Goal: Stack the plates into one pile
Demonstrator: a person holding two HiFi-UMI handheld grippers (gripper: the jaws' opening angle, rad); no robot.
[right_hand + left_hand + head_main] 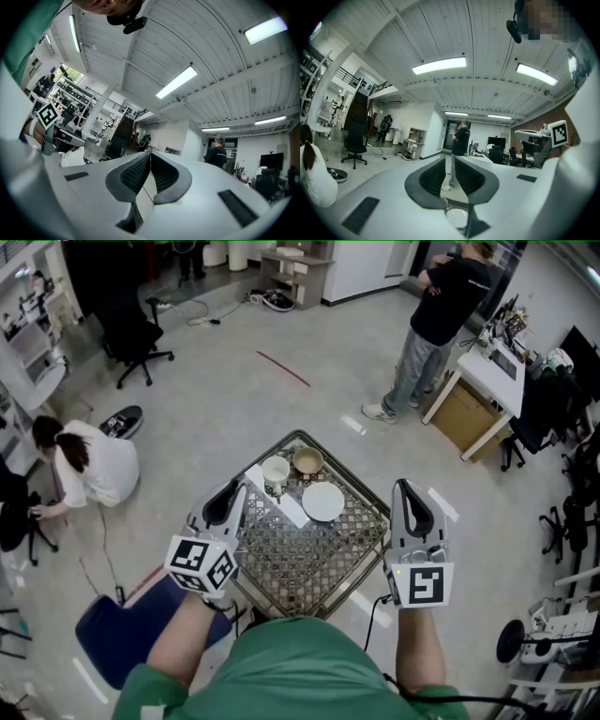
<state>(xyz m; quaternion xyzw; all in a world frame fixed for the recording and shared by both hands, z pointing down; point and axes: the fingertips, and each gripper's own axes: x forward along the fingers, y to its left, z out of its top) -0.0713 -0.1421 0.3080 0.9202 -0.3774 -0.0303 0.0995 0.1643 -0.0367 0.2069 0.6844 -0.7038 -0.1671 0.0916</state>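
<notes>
Left gripper [231,501] at left edge of table [309,559], jaws narrowly apart, empty. Right gripper [405,491] at right edge, jaws closed, empty. Plate [322,502] on far half.

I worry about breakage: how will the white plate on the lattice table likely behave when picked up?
The white plate looks like glazed ceramic, so it is probably stiff, slippery and breakable. Lying flat on the lattice tabletop, it should not roll, though its low rim may be awkward to grip.

White round plate [322,502] flat on the metal lattice table [300,563].
</notes>
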